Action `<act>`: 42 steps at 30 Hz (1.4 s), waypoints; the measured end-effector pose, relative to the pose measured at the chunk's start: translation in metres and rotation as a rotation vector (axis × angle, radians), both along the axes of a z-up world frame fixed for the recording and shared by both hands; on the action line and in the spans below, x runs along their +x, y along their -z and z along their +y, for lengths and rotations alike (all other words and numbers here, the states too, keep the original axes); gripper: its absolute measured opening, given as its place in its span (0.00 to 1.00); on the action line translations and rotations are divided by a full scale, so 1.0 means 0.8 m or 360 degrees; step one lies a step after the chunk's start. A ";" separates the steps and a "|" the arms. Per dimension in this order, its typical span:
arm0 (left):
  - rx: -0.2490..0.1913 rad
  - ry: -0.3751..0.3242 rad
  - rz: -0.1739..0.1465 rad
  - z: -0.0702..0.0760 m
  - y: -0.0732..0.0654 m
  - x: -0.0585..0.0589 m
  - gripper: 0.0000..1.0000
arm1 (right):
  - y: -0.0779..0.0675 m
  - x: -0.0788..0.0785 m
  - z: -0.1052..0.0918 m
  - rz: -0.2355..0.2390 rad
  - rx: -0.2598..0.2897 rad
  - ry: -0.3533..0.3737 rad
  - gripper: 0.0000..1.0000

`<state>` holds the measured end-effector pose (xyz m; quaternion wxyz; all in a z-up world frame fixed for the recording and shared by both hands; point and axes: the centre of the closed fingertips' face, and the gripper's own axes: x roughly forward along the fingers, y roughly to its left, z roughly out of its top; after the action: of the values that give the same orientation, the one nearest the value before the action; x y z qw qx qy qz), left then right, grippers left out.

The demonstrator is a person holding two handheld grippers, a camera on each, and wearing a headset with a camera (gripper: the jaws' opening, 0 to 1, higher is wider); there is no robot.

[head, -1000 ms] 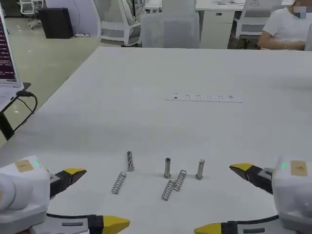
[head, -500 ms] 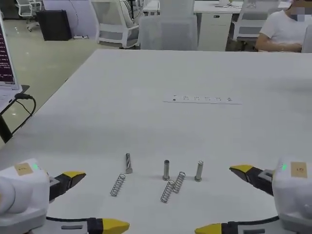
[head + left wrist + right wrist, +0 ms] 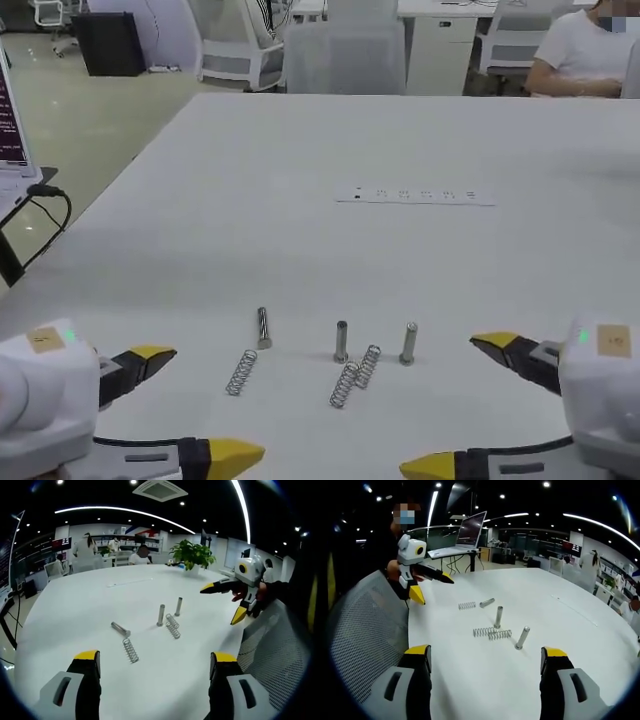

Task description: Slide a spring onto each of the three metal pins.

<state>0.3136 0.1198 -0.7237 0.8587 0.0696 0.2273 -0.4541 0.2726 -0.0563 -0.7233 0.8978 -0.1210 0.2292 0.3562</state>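
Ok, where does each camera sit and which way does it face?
Head view: on the headset, looking forward and down at table, pins, springs; left gripper and right gripper at bottom corners.
Left gripper view: on left gripper, facing right across the pins; own jaws below, right gripper beyond.
Right gripper view: on right gripper, facing left; own jaws below, left gripper beyond.
All share pins and springs.

1. Three metal pins stand in a row: the left pin [image 3: 263, 328], the middle pin [image 3: 341, 341] and the right pin [image 3: 409, 342].
2. Three springs: a single spring [image 3: 241, 372] at 7 o'clock from the left pin, then a near spring [image 3: 345, 385] and a far spring [image 3: 369, 366] close together, at about 5 o'clock from the middle pin.
3. Two grippers: the left gripper [image 3: 205, 405] at 8 o'clock from the pins and the right gripper [image 3: 445, 405] at 4 o'clock.
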 end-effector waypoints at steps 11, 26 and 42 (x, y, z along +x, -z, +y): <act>0.0011 -0.0017 -0.0007 0.004 0.001 0.005 0.86 | 0.001 -0.001 -0.001 0.0005 -0.0006 -0.0005 0.89; 0.0019 -0.0031 -0.0005 0.006 0.003 0.005 0.85 | 0.001 -0.001 -0.004 -0.0002 -0.0014 0.0009 0.88; 0.0041 -0.0051 -0.0019 0.011 -0.002 0.009 0.84 | 0.003 -0.004 -0.004 0.0008 -0.0031 0.0000 0.87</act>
<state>0.3206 0.1285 -0.7224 0.8662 0.0798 0.2292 -0.4368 0.2698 -0.0597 -0.7259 0.8960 -0.1287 0.2348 0.3541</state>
